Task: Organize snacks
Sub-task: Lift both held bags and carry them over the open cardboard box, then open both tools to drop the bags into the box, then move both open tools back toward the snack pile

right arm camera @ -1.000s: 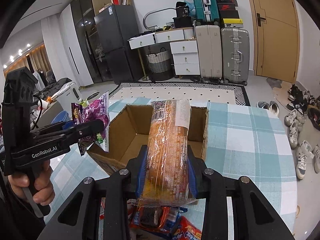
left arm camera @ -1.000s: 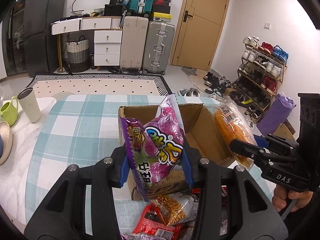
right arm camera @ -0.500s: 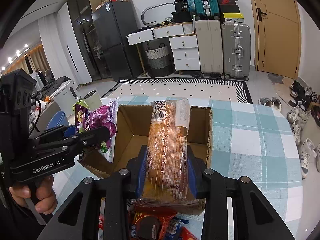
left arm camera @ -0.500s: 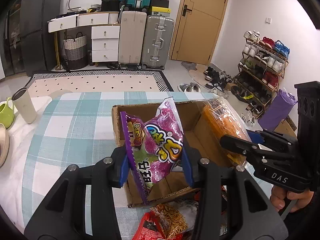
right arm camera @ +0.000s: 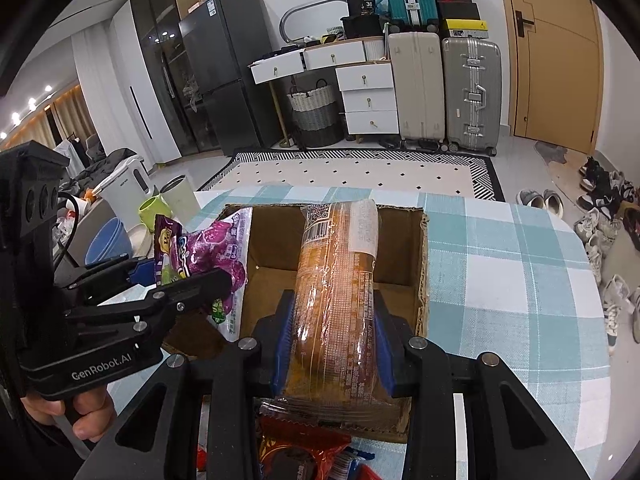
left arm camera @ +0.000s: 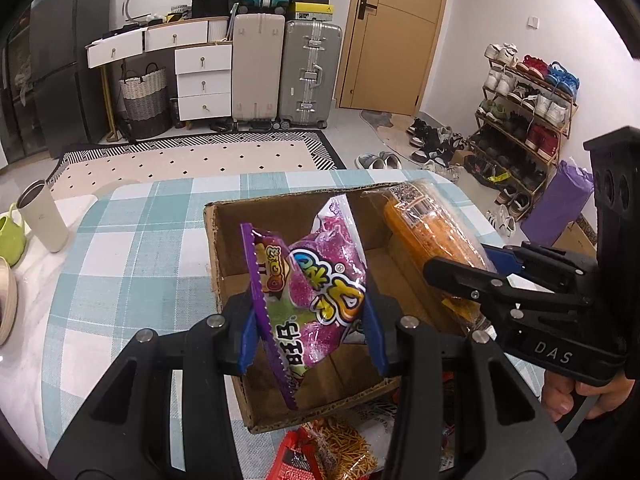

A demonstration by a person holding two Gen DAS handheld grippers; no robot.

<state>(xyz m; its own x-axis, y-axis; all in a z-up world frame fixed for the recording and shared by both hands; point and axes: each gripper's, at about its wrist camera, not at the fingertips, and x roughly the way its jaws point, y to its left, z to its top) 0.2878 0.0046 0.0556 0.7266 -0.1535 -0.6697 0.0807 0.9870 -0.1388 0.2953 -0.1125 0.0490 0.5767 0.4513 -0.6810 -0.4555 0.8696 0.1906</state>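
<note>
Left tongs (left arm camera: 308, 328) are clamping the purple snack bag (left arm camera: 316, 292), right tongs (right arm camera: 332, 348) are gripping the orange packet (right arm camera: 336, 280), both hanging over the open cardboard box (left arm camera: 280, 210).

Cardboard box (left arm camera: 280, 216): floor largely screened by purple snack bag (left arm camera: 320, 292) and orange snack pack (right arm camera: 340, 280); near wall partly behind gripper bodies. Loose snack packets (left arm camera: 340, 448) near the box: cut off by bottom edge, print unreadable. Beige bowl (left arm camera: 6, 304) at far left cropped by frame. Barcode label text on the orange pack too small to read.
</note>
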